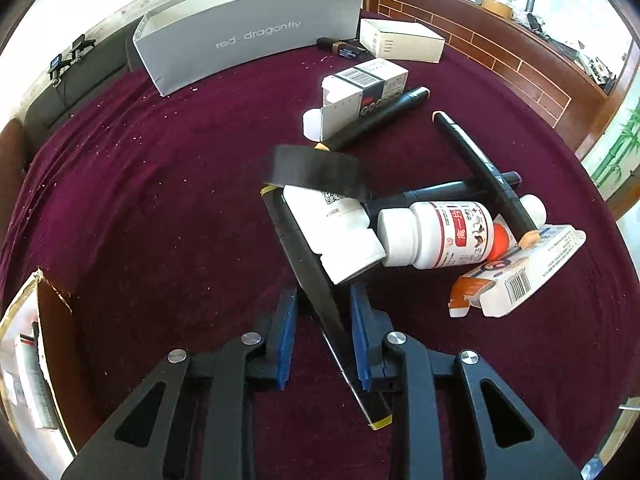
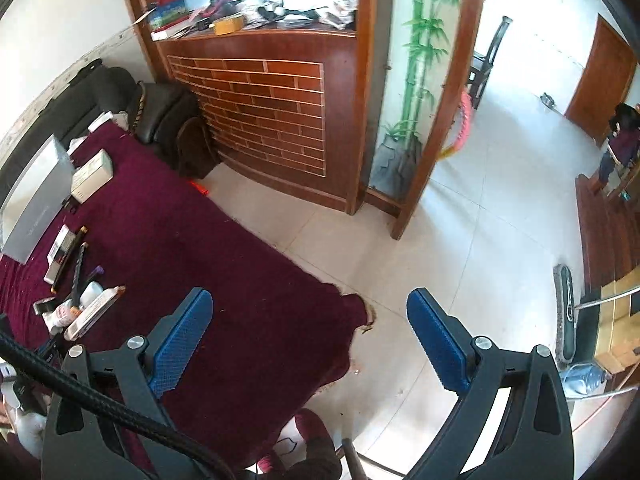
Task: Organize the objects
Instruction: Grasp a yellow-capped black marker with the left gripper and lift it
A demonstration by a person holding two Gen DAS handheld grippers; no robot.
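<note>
A pile of objects lies on the maroon cloth (image 1: 160, 200): black markers, white bottles and small boxes. My left gripper (image 1: 322, 304) straddles a black marker with yellow ends (image 1: 308, 272); its jaws are narrowed, the right pad against the marker, the left pad apart from it. The marker runs up under a white bottle (image 1: 340, 236) and a roll of black tape (image 1: 316, 170). A second white bottle with a red label (image 1: 440, 236) lies to the right. My right gripper (image 2: 310, 316) is open and empty, held over the cloth's edge and the tiled floor. The pile shows at its far left (image 2: 76, 304).
A long white "red dragonfly" box (image 1: 248, 36) stands open at the back. A white carton (image 1: 400, 38) lies beside it. A torn cardboard box (image 1: 36, 360) sits at the left edge. An orange-and-white box (image 1: 520, 276) lies right of the pile. A brick-pattern wooden counter (image 2: 260, 104) stands behind.
</note>
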